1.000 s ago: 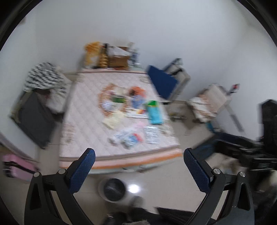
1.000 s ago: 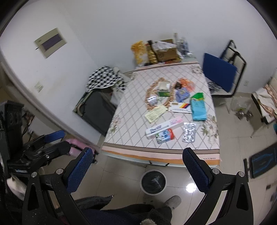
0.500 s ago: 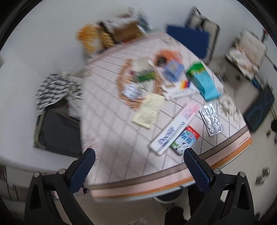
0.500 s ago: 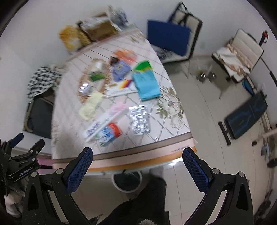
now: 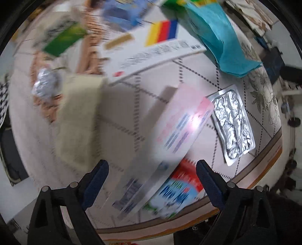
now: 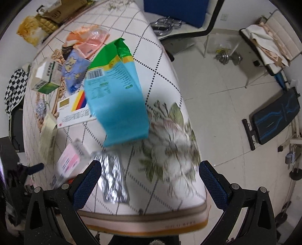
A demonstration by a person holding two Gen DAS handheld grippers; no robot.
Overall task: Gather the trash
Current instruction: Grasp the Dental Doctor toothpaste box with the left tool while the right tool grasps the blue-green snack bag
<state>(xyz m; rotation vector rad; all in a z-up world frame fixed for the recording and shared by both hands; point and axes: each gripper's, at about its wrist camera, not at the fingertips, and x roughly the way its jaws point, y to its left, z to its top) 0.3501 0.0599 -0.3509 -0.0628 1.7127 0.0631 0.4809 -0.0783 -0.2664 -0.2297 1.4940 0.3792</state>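
My left gripper (image 5: 152, 169) hangs close over the tablecloth and points down. Its jaws are closing, and a long pink-and-white box (image 5: 181, 128) lies blurred between them with no pad visibly on it. Beside that box lie a small red-and-blue carton (image 5: 175, 190), a silver foil blister sheet (image 5: 232, 122), a teal bag (image 5: 219, 37) and yellowish paper (image 5: 79, 120). My right gripper (image 6: 150, 165) stands open and empty above the table's near right corner. The foil blister sheet (image 6: 113, 181) lies by its left finger, and the teal bag (image 6: 117, 98) lies farther in.
The table edge (image 6: 169, 216) runs just below the right gripper. More litter lies farther back: a green-and-white carton (image 6: 45, 75), a blue packet (image 6: 75, 73), an orange wrapper (image 6: 88, 39). On the floor to the right are a blue chair (image 6: 175, 11), a dumbbell (image 6: 228, 56) and a bench (image 6: 275, 116).
Both grippers have dropped from high above the room to just over the table. The left now hovers over the pink box with narrower jaws; the right has come over the near right corner.
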